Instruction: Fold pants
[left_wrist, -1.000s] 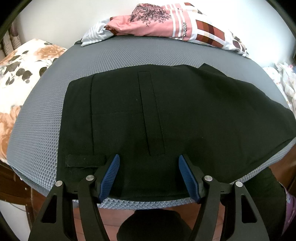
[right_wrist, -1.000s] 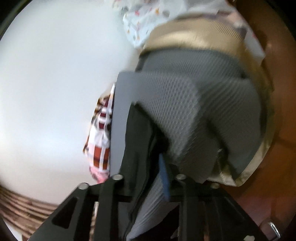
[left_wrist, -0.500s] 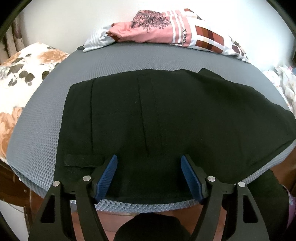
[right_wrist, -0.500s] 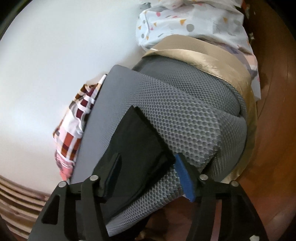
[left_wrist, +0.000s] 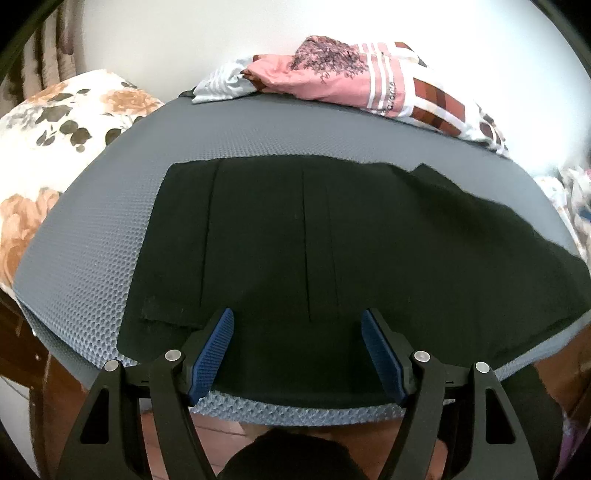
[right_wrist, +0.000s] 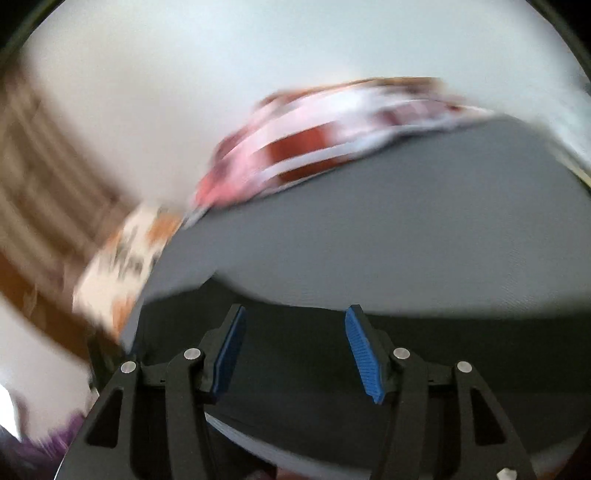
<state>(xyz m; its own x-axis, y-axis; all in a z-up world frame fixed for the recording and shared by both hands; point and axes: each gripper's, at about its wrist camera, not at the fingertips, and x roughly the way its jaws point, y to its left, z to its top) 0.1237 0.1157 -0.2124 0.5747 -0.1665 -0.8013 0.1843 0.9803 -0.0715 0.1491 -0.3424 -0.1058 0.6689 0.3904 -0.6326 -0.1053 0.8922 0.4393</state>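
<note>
1. The black pants (left_wrist: 332, 251) lie flat on the grey mesh pad (left_wrist: 92, 258), one fold looks done
2. Next, grab an end and fold again
3. The left tongs (left_wrist: 297, 350) are wide open just above the near edge, holding nothing
4. The right tongs (right_wrist: 293, 350) are wide open too, empty; that view is blurry

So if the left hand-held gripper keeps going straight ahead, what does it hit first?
Probably the black pants: the open left hand-held gripper sits over their near edge on the grey pad.
</note>
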